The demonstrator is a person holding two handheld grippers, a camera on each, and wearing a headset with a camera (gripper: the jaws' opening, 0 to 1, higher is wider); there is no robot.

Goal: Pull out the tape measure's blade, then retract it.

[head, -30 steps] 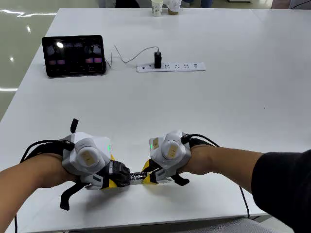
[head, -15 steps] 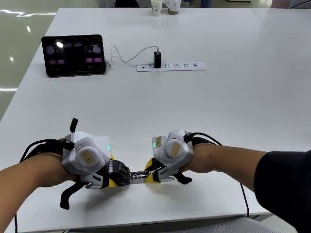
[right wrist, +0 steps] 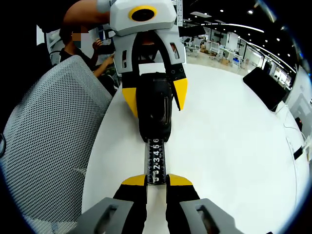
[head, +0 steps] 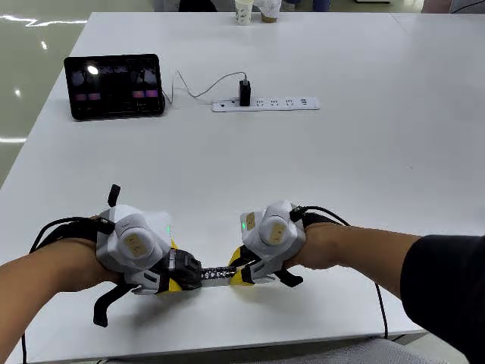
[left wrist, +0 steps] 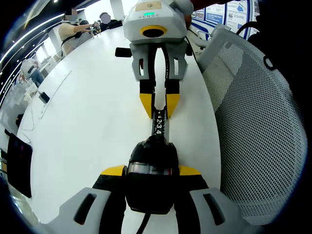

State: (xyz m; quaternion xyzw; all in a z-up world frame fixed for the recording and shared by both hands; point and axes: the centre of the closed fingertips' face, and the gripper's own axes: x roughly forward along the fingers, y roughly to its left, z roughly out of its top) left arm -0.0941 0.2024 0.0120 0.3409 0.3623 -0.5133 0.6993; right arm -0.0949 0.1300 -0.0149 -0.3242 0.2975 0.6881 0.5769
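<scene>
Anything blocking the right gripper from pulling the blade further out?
Nothing visible. Right gripper pinches the blade, left gripper holds the case; the table on the pull side has nothing near, power strip far off.

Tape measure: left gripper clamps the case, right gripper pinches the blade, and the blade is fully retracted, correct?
No: the blade is out a short way, its numbers showing, per the right gripper view. The left gripper does clamp the case; the right gripper pinches the blade.
</scene>
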